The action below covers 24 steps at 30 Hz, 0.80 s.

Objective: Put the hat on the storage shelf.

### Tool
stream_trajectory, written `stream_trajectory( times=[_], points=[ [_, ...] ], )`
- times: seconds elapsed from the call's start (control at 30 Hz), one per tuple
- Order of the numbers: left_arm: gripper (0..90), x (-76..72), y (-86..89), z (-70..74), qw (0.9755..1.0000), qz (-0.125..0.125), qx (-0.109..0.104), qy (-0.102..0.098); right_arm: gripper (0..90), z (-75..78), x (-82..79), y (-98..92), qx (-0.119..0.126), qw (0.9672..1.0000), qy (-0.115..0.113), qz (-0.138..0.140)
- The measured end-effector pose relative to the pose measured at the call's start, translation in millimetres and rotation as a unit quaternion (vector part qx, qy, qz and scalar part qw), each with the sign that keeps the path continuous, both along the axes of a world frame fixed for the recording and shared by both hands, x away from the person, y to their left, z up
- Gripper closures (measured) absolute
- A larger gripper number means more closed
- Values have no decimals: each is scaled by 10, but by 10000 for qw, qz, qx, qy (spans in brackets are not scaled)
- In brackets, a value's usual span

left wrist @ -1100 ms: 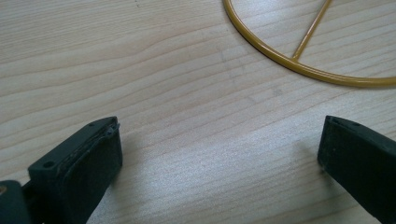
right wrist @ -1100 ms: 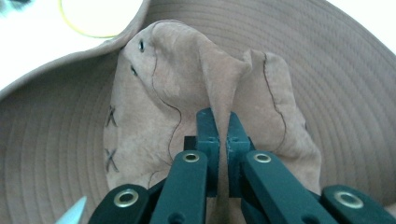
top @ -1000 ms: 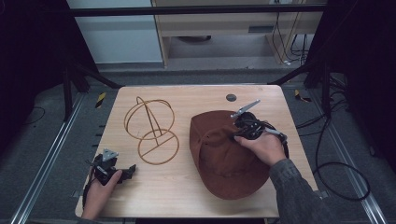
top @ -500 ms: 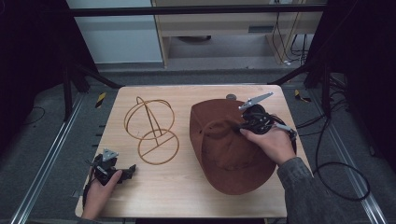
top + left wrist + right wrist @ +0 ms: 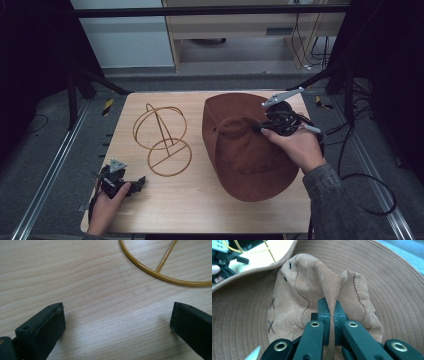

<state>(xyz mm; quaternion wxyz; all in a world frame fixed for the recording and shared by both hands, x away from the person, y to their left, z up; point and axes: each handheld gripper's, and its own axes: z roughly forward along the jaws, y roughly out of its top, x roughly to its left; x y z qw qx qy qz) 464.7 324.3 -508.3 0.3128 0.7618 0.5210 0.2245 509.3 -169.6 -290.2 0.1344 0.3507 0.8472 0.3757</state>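
Left gripper (image 5: 134, 183), held in the person's left hand (image 5: 106, 206), rests low on the desk (image 5: 210, 210) near its front-left corner, jaws spread wide with only bare wood grain between them in the left gripper view. Just beyond it stands a gold wire hat stand (image 5: 161, 138), its ring base (image 5: 160, 275) flat on the left half of the desk and its hoops upright above. To the right, a brown wide-brimmed hat (image 5: 240, 160) covers most of the right half, crown up, its brim reaching toward the right and far edges. Right gripper (image 5: 331, 315), in the right hand (image 5: 295, 146), is clamped on a raised fold of the hat's crown (image 5: 312, 290), the leather pinched between the closed jaws.
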Motion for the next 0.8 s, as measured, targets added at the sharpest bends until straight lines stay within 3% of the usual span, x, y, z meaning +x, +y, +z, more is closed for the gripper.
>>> stream_trajectory(
  times=[0.27, 0.8],
  points=[
    [0, 0, 0, 0, 10000, 0, 0, 0, 892, 177, -82, -7, 158, 9996, -243, 10],
    [0, 0, 0, 0, 10000, 2, -1, -3, 892, 458, -131, 237, 382, 9972, -620, 153]
  ],
)
